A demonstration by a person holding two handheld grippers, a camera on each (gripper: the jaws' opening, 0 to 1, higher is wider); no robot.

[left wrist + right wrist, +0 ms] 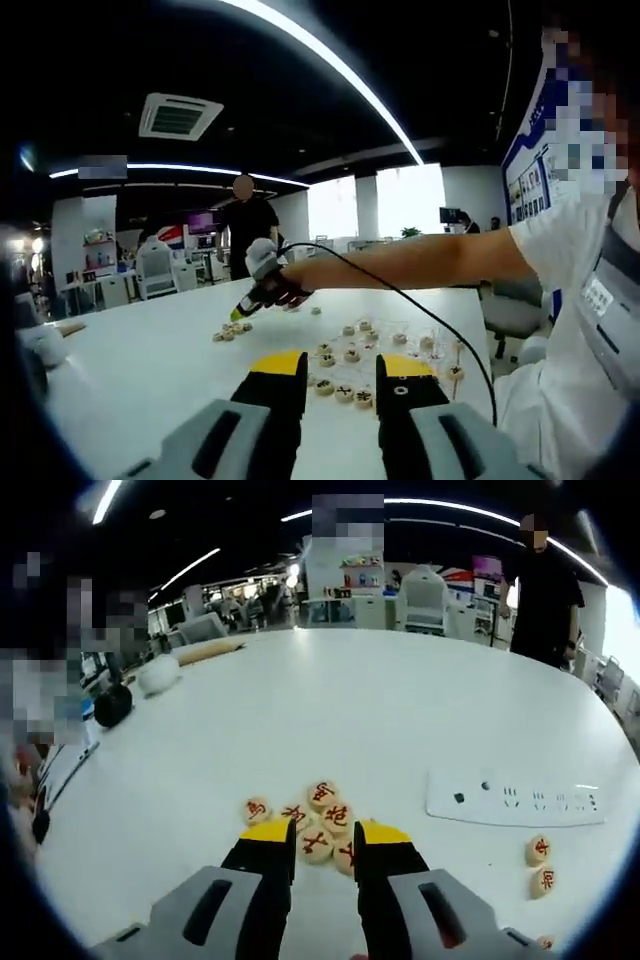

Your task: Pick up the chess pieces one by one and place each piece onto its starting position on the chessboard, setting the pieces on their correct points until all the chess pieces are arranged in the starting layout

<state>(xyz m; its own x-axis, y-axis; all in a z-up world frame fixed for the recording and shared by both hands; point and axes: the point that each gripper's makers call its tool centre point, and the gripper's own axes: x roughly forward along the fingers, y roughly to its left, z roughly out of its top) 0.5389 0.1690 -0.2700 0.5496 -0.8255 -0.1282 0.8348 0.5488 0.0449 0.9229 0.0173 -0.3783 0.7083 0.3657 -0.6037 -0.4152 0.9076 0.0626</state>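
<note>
Right gripper (323,855) first: I see its yellow-tipped jaws parted a little, nothing between them, hovering just above a small cluster of round chess pieces (316,820) with red characters on the white table (330,700). Two more pieces (540,865) lie off to the side, near a white power strip (515,798). From the left gripper view I see that same gripper (243,308) held in a hand (268,278) over a loose pile (230,332). My left gripper (340,378) hangs with jaws apart and empty, short of the pieces set out on the transparent chessboard (420,345). A person in black (247,228) stands beyond the table.
</note>
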